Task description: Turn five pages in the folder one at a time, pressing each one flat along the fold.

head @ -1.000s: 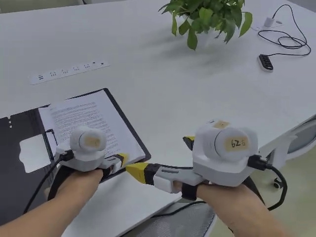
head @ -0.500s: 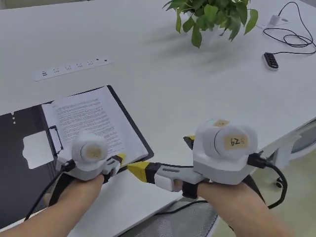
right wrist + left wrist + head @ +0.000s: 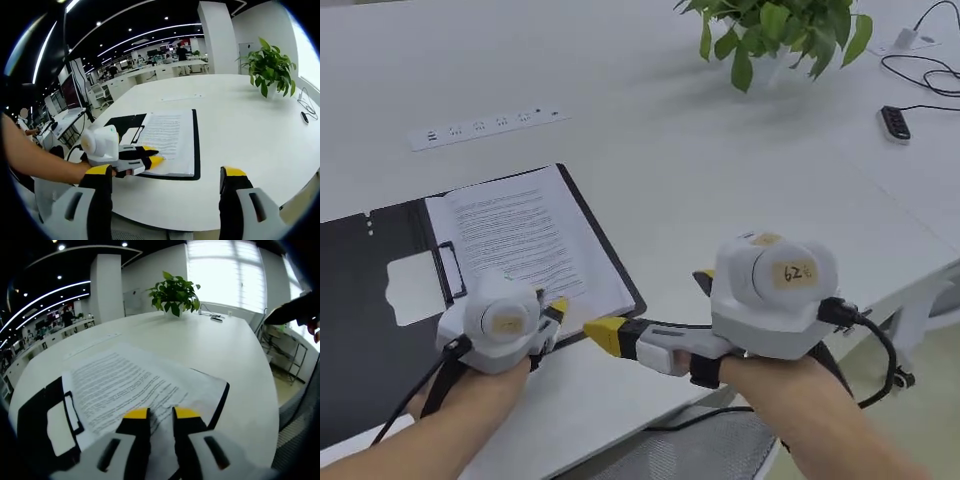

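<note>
- Head view: the folder (image 3: 360, 290) lies open at the near left edge of the table (image 3: 720, 170), with a printed page (image 3: 525, 240) stacked on the folder's right half.
- The left gripper (image 3: 552, 312) is held over the folder's near edge, at the page's lower right part. Its jaws are drawn to a narrow gap; whether the sheet's edge lies between them cannot be told.
- The right gripper (image 3: 653, 306) is kept just off the folder's near right corner, pointed toward it. Its jaws are spread wide and nothing is held.
- A page pick-up is judged to be in hand; no sheet is raised yet.
- Next, a single sheet must be pinched, swung over the folder's spine onto its left cover, then pressed along the fold.
</note>
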{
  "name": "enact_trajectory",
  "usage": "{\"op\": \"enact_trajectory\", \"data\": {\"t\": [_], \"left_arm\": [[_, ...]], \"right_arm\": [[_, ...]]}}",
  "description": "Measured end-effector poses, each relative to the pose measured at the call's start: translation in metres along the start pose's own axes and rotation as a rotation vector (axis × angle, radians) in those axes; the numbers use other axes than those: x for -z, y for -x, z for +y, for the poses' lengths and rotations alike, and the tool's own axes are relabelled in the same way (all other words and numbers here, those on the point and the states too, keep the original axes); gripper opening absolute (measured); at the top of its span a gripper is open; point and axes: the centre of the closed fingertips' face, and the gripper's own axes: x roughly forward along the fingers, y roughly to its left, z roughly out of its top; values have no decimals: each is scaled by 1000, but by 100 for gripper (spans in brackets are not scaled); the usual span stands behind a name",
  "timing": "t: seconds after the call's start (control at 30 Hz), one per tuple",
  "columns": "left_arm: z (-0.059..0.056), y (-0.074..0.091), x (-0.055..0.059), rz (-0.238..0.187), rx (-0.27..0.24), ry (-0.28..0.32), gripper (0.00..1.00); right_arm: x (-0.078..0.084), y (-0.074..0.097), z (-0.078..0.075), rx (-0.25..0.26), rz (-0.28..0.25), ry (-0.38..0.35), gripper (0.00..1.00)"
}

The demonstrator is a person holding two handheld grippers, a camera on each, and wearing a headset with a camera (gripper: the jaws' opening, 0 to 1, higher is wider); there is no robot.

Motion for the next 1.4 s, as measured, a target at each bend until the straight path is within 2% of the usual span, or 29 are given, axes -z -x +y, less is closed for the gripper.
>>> {"op": "enact_trajectory", "data": {"t": [0.23, 0.5, 0.83, 1.0, 1.2, 1.4], "left_arm": [[3, 0, 1, 9, -14, 10, 6], [3, -1, 0, 8, -18, 65, 4], [4, -1, 0, 7, -16, 86, 2], [4, 0, 0, 4, -18, 89, 2], [4, 1, 0, 3, -18, 93, 2], [4, 1, 0, 0, -18, 92, 2]], "right_arm": [[0, -17, 4, -29, 12, -19, 83], [6, -38, 8, -57, 35, -48, 74], [18, -60, 8, -72, 73, -96, 62], [30, -69, 4, -60, 96, -139, 58], [39, -77, -2, -46, 115, -146, 53], [36, -85, -9, -30, 90, -174, 48]]}}
